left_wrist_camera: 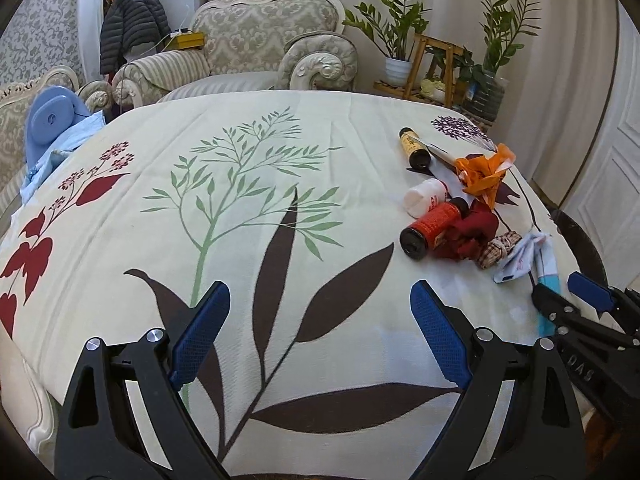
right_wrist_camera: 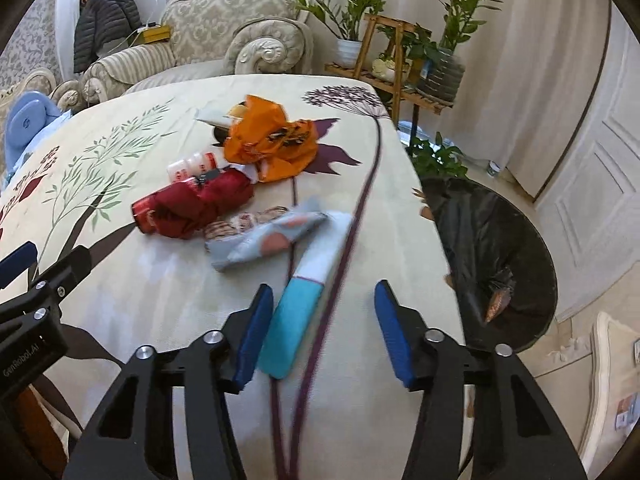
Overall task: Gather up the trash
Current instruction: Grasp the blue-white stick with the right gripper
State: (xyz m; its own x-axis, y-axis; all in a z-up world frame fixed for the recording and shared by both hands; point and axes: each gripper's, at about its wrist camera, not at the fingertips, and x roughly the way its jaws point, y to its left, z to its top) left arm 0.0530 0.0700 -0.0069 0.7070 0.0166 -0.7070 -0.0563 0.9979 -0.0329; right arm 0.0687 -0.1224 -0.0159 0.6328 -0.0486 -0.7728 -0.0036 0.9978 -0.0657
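Trash lies in a heap on the floral tablecloth [right_wrist_camera: 120,300]: an orange bag [right_wrist_camera: 272,140], a crumpled red bag [right_wrist_camera: 192,208], a small white bottle [right_wrist_camera: 192,166], a grey dotted wrapper [right_wrist_camera: 264,244] and a teal-and-white packet [right_wrist_camera: 296,320]. My right gripper [right_wrist_camera: 324,292] straddles the packet's teal end; the left pad is right beside it, the right pad stands well clear. The left wrist view adds a red-labelled dark bottle [left_wrist_camera: 430,226] and a yellow-labelled one [left_wrist_camera: 414,148]. My left gripper [left_wrist_camera: 320,292] is open over bare cloth, left of the heap.
A bin lined with a black bag [right_wrist_camera: 480,240] stands on the floor just past the table's right edge. Behind the table are an ornate armchair [left_wrist_camera: 260,40] and potted plants on a wooden stand [left_wrist_camera: 432,64]. A white door [right_wrist_camera: 592,180] is at the right.
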